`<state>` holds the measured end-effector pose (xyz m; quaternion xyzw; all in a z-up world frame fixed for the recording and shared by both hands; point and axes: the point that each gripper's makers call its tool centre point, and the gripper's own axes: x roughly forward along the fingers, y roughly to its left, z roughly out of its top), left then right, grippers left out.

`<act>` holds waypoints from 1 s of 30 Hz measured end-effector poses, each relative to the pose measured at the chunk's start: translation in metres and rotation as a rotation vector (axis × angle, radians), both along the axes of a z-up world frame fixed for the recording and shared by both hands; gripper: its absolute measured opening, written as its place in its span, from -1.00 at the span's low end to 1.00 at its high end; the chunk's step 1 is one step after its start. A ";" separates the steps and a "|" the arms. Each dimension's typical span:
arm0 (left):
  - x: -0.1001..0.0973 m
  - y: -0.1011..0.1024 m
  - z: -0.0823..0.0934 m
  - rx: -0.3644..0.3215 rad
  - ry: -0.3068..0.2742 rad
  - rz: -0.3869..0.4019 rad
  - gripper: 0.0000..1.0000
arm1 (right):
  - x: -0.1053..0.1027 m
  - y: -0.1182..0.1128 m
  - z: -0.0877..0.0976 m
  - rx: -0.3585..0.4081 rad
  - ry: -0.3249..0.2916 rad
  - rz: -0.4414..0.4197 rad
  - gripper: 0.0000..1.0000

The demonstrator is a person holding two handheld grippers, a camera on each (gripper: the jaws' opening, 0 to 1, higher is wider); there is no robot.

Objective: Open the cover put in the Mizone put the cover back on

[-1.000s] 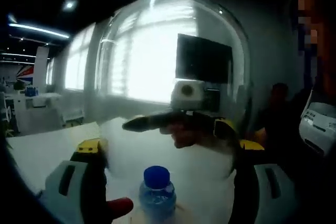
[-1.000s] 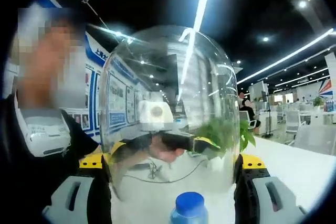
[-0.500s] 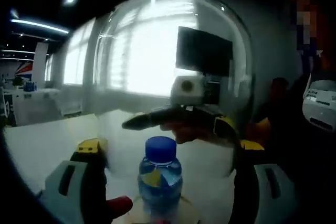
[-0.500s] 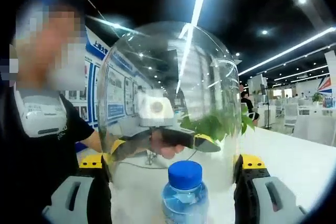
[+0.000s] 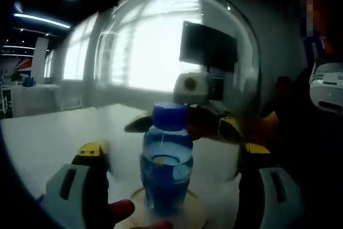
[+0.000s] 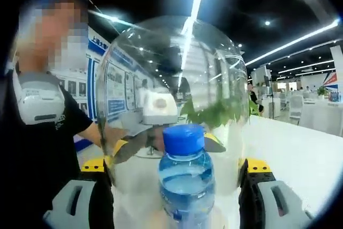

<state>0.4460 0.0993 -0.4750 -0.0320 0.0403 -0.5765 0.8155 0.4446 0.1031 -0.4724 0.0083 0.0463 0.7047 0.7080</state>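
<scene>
A clear glass dome cover stands upright between the jaws of both grippers. My left gripper is shut on its sides, and my right gripper grips it from the opposite side. Inside the dome's outline stands the Mizone bottle, upright, with a blue cap and pale blue liquid. It rests on a round base. Through the glass, the left gripper view shows the right gripper. The right gripper view likewise shows the left gripper.
A white table carries the base. A person in a black shirt with a white device on the chest stands close behind. A dark screen hangs on the wall, and a green plant stands beyond the dome.
Both views and the dome have come down. The bottle now stands much higher in each picture, within the dome's outline, and the round base has come into the left gripper view.
</scene>
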 end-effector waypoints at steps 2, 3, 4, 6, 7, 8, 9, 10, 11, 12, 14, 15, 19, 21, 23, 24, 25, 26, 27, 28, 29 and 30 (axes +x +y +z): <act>0.002 0.000 -0.004 -0.002 0.002 0.000 0.71 | 0.001 0.000 -0.003 -0.005 0.002 0.000 0.80; 0.003 0.000 -0.007 -0.002 0.003 0.000 0.71 | 0.001 0.001 -0.006 -0.011 0.002 0.000 0.80; 0.003 0.000 -0.010 -0.002 0.002 -0.001 0.71 | 0.002 0.001 -0.009 -0.015 0.001 0.000 0.80; 0.005 -0.001 -0.017 0.006 0.011 0.000 0.71 | 0.004 0.000 -0.017 -0.026 0.008 0.004 0.80; 0.006 -0.001 -0.020 0.006 0.016 0.001 0.71 | 0.004 0.000 -0.020 -0.029 0.014 0.006 0.80; 0.005 -0.001 -0.022 0.006 0.020 0.001 0.71 | 0.004 0.000 -0.023 -0.029 0.021 0.006 0.80; 0.005 -0.002 -0.025 0.008 0.025 0.000 0.71 | 0.003 0.000 -0.026 -0.026 0.025 0.005 0.80; 0.005 -0.002 -0.027 0.008 0.026 0.000 0.71 | 0.003 0.000 -0.028 -0.022 0.029 0.004 0.80; 0.005 -0.002 -0.029 0.011 0.030 0.000 0.71 | 0.003 -0.001 -0.031 -0.020 0.034 0.004 0.80; 0.006 -0.002 -0.030 0.015 0.035 -0.001 0.71 | 0.004 -0.001 -0.033 -0.018 0.041 0.004 0.80; 0.006 -0.002 -0.033 0.024 0.037 -0.003 0.71 | 0.003 0.000 -0.035 -0.017 0.045 0.003 0.80; 0.006 -0.002 -0.034 0.030 0.035 -0.005 0.71 | 0.003 0.000 -0.036 -0.021 0.042 0.002 0.80; 0.006 -0.003 -0.039 0.046 0.018 -0.007 0.71 | 0.003 0.000 -0.041 -0.048 0.021 0.005 0.80; 0.006 -0.003 -0.042 0.047 0.018 -0.007 0.71 | 0.003 0.000 -0.044 -0.059 0.023 0.006 0.80; 0.004 -0.003 -0.043 0.046 0.011 -0.005 0.71 | 0.003 -0.001 -0.046 -0.059 0.019 0.008 0.80; 0.004 -0.003 -0.043 0.056 -0.002 -0.004 0.71 | 0.002 -0.002 -0.046 -0.061 0.008 0.010 0.80; 0.004 -0.004 -0.044 0.067 -0.016 -0.005 0.71 | 0.001 -0.002 -0.048 -0.069 -0.006 0.011 0.80; 0.003 -0.004 -0.045 0.068 -0.027 -0.006 0.71 | 0.000 -0.002 -0.049 -0.076 -0.016 0.012 0.80; 0.002 -0.004 -0.046 0.070 -0.031 -0.006 0.71 | -0.002 -0.003 -0.050 -0.082 -0.022 0.012 0.80; 0.000 -0.004 -0.046 0.075 -0.042 -0.007 0.71 | -0.004 -0.004 -0.052 -0.100 -0.036 0.014 0.80; 0.000 -0.004 -0.046 0.074 -0.047 -0.006 0.71 | -0.004 -0.004 -0.051 -0.097 -0.035 0.011 0.80; 0.000 -0.004 -0.046 0.074 -0.046 -0.007 0.71 | -0.003 -0.004 -0.052 -0.100 -0.036 0.010 0.80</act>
